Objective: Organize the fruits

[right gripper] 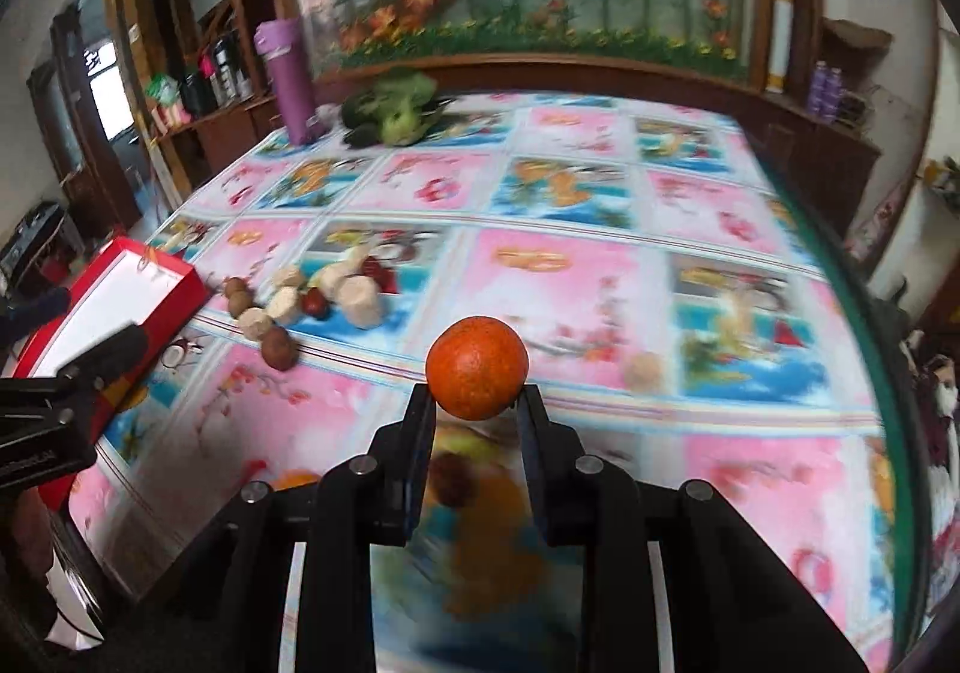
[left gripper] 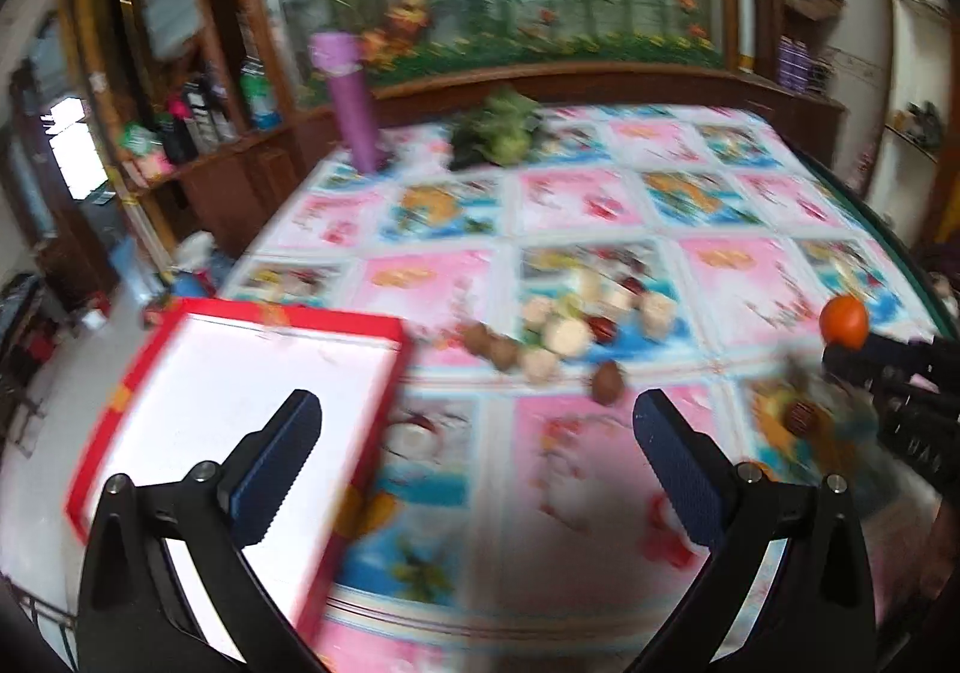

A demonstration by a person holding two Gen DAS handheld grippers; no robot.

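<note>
Risk centres on the orange fruit (right gripper: 477, 367), pinched between the tips of the right gripper (right gripper: 476, 409) at mid-frame in the right wrist view, clear of the patterned tablecloth (right gripper: 600, 277). Contact is at the fruit's lower flanks only, most of the round body standing above the pads; a jolt or a slackened squeeze could roll it out and off the table's near edge. The left gripper (left gripper: 477, 421) is spread wide and empty, low in its own view, over the corner of the red-rimmed box (left gripper: 240, 367) at lower left. That box overhangs the table edge and may tip if struck or loaded on its outer side. Loose brown and pale fruits (right gripper: 312, 301) lie clustered beside the box at left of centre; a low sweep could scatter them. Motion blur limits finer detail.
</note>
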